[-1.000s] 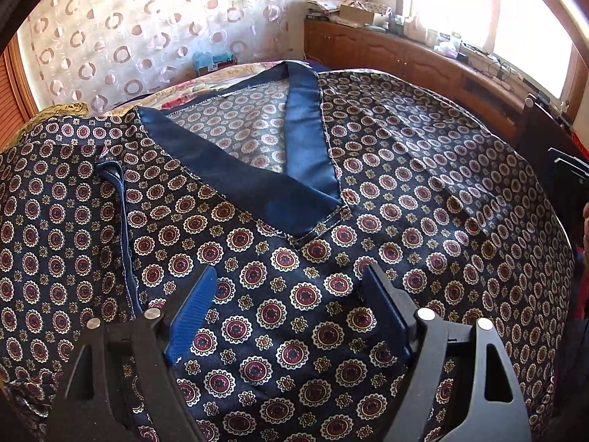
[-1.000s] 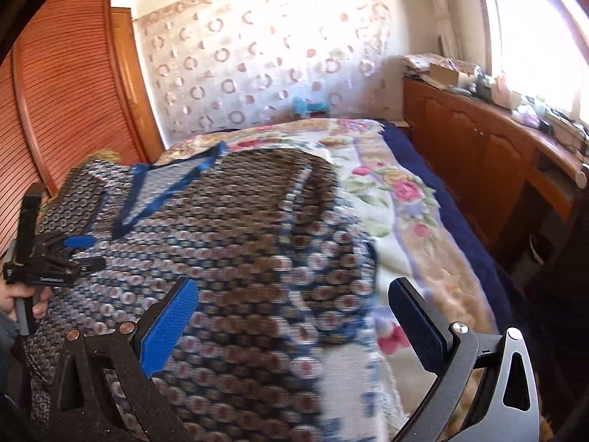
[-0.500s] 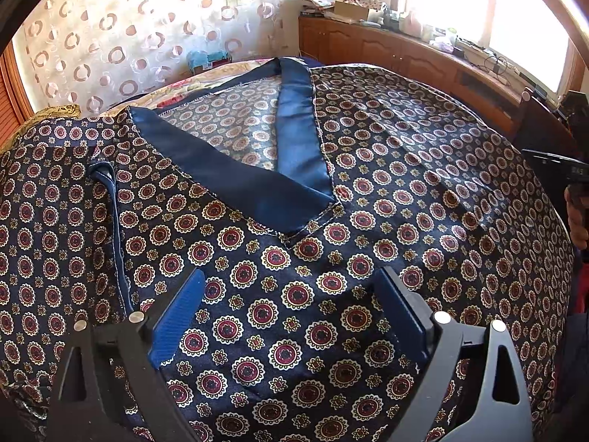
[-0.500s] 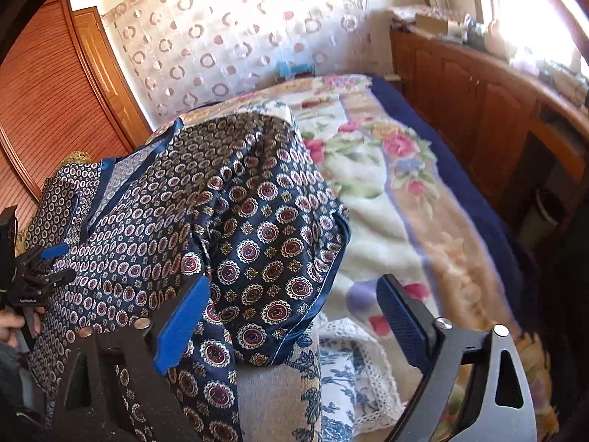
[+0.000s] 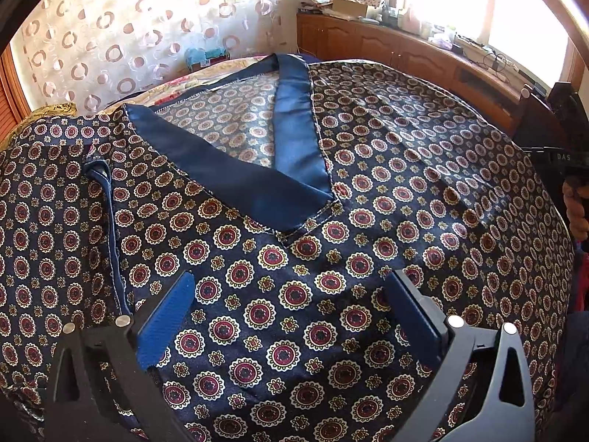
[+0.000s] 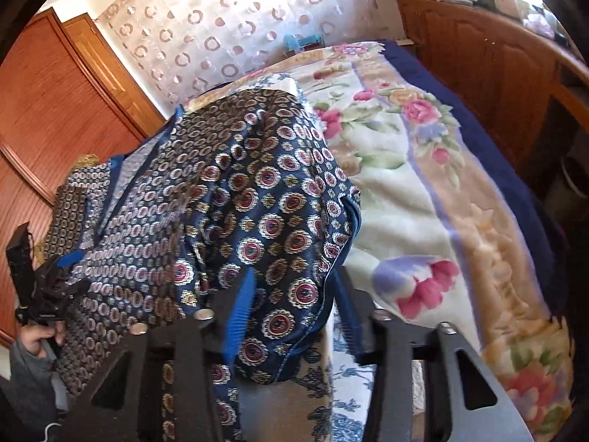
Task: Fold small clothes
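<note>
A navy satin top with red and cream medallions (image 5: pixel 302 265) lies spread on the bed, its plain blue V-neck band (image 5: pixel 257 184) facing me. My left gripper (image 5: pixel 291 309) is open, its blue pads wide apart just over the chest fabric below the V. In the right wrist view the same top (image 6: pixel 257 199) drapes over the bed's near corner. My right gripper (image 6: pixel 294 305) has its jaws partly closed around the hanging sleeve edge (image 6: pixel 291 316); the fabric sits between the pads, but the jaws do not visibly pinch it.
A floral blanket (image 6: pixel 423 191) covers the bed to the right of the top. A wooden cabinet (image 6: pixel 478 55) runs along the right wall under the window, a wardrobe (image 6: pixel 55 110) stands left, and a patterned curtain (image 5: pixel 129 37) hangs behind.
My right gripper's jaws have narrowed around the top's sleeve edge and moved closer to it. My left gripper has stayed open and drifted slightly over the chest fabric.
</note>
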Demonstrator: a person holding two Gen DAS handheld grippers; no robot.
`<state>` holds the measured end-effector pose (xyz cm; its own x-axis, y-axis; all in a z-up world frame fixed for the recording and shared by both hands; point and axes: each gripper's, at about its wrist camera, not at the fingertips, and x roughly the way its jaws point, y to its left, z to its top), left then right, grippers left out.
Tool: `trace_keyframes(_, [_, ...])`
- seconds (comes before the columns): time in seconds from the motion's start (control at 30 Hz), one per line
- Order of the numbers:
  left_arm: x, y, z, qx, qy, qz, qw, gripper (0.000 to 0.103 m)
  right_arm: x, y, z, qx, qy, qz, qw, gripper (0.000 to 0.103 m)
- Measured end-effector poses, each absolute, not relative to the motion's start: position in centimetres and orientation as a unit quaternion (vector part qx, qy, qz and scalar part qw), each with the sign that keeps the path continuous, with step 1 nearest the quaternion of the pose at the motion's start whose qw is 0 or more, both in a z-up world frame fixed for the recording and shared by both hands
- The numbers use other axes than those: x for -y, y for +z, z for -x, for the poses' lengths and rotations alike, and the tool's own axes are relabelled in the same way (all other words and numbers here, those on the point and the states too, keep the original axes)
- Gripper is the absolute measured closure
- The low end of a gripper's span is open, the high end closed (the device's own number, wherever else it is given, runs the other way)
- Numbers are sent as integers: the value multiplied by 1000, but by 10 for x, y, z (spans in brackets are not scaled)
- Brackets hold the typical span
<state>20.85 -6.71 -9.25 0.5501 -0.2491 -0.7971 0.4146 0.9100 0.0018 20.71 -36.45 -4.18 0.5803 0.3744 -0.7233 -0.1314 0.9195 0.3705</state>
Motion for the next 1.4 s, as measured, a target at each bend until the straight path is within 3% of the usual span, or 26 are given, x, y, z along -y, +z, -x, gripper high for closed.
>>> trace_keyframes(0.23, [67,-93,-209,-435,-190,-95,875,0,363,-34,-199,-428,120,-81,892,96])
trace_keyframes(0.5, [67,-93,-208,-435,-188,-96,875,0,348,0,-180,-369,127,-49,920,98])
trace_keyframes(0.8, [68,-92,-208,-435,-189,-96,875,0,257,43,-164,-315,221,24,923,98])
trace_keyframes(0.93, [68,-92,-208,-435,-189,-96,875,0,241,37,-160,-322,240,25,916,71])
trace_keyframes(1.03, [68,-92,-208,-435,-189,-96,875,0,258,30,-160,-319,222,13,921,57])
trace_keyframes(1.4, [52,-77,-191,-411,-189,-76,889,0,286,-4,-204,-380,169,-63,907,56])
